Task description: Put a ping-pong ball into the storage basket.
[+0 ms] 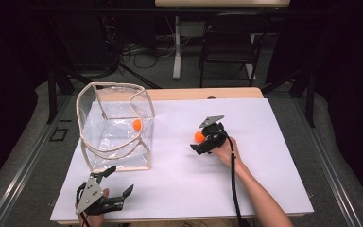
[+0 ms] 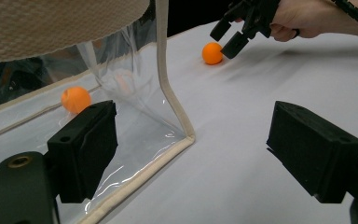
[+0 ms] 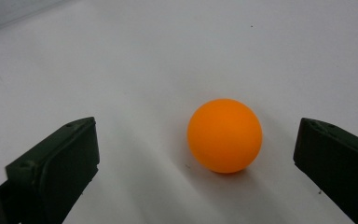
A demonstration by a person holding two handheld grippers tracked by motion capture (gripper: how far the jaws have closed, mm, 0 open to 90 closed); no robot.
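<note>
An orange ball (image 1: 199,136) (image 3: 224,135) rests on the white table sheet (image 1: 246,175). My right gripper (image 1: 197,140) (image 3: 198,142) is open around it, the ball nearer one jaw and touching neither. A second orange ball (image 1: 136,124) (image 2: 76,99) lies inside a clear plastic bag with cream trim (image 1: 116,125) (image 2: 172,100) at the left. My left gripper (image 1: 120,178) (image 2: 191,135) stands open and empty near the table's front left edge, just in front of the bag's near corner. In the left gripper view, the right gripper (image 2: 230,35) and its ball (image 2: 212,53) appear farther off.
The white sheet covers a wooden table (image 1: 203,93) whose far edge shows beyond it. A dark chair (image 1: 229,47) and a desk leg (image 1: 177,47) stand on the floor behind. Open sheet lies between the bag and the right gripper.
</note>
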